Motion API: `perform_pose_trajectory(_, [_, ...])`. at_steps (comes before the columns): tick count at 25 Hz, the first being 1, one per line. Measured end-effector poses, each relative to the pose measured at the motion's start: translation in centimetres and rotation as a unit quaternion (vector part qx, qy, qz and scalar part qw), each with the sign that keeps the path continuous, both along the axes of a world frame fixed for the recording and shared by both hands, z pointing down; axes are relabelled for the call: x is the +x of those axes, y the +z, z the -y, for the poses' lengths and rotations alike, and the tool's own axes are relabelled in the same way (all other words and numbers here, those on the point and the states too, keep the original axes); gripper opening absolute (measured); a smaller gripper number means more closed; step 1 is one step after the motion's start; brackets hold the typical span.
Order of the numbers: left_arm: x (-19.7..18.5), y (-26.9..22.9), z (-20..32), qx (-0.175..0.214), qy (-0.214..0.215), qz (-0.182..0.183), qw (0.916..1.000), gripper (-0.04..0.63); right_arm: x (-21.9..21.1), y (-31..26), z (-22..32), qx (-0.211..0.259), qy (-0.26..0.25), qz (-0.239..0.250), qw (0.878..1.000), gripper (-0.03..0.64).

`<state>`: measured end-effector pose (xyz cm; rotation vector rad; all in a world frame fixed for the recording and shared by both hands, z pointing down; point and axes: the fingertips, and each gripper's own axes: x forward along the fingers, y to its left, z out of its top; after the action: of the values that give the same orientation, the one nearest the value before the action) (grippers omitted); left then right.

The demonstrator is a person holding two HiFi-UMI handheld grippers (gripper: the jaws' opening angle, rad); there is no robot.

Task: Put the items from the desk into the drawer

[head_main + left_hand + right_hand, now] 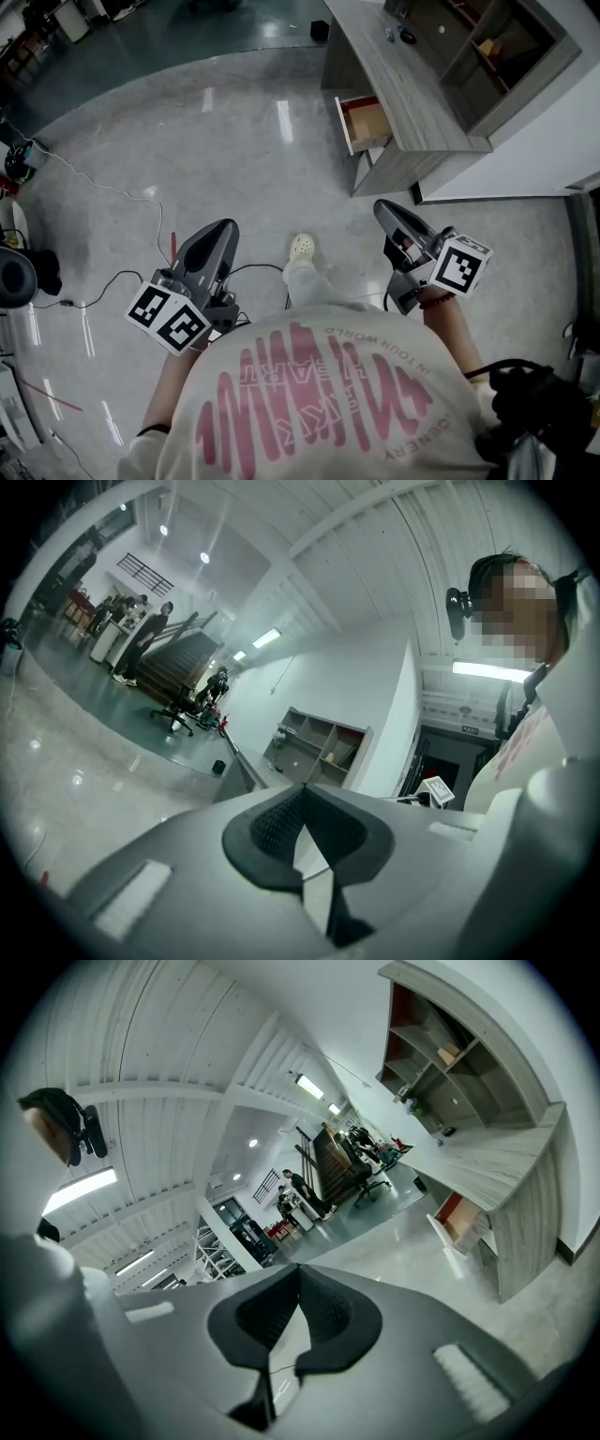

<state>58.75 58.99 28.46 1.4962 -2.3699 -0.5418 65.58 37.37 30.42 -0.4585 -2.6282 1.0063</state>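
Left claw (225, 226) and right claw (382, 207) are seen shut, empty. Approach is judged underway; small dark items (399, 36), seemingly at the far edge of the grey wood-grain tabletop (417, 105), must be reached.

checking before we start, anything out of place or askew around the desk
Nothing looks spilled or damaged. The desk has one drawer pulled out and open. A loose cable trails across the floor at left.

Cool, even indoor light comes from ceiling strip lamps (80, 1190), which streak glare across the polished floor (281, 117). Both gripper views bend hard at their dark round edges; the left gripper (302, 787) and right gripper (298, 1267) look soft up close
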Motion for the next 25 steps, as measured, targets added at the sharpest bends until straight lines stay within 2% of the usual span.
perform_pose_trajectory(5, [-2.7,0.3,1.9,-0.005,0.003,0.014,0.9999,0.018,-3.8,1.3,0.9,0.026,-0.029,-0.012,0.999,0.006])
perform_pose_trajectory(9, [-6.8,0.8,2.3,-0.005,-0.024,-0.011,0.9996,0.018,-7.4,2.3,3.6,0.037,-0.037,-0.006,0.999,0.006])
perform_pose_trajectory(11, [-9.0,0.8,2.3,0.0,-0.036,-0.019,0.9992,0.018,-9.3,3.1,5.8,0.053,-0.03,-0.005,0.998,0.006])
perform_pose_trajectory(14, [-12.1,0.6,3.2,-0.002,-0.034,-0.009,0.9994,0.018,-12.3,4.3,9.8,0.074,-0.003,-0.009,0.997,0.006])
perform_pose_trajectory(20, [-16.0,0.5,3.8,0.025,-0.036,-0.015,0.9989,0.018,-15.6,5.9,12.2,0.05,0.022,-0.017,0.998,0.006])
perform_pose_trajectory(25, [-17.9,3.1,5.0,0.02,-0.024,-0.034,0.9989,0.018,-16.7,8.5,11.6,0.024,0.023,-0.035,0.999,0.006])
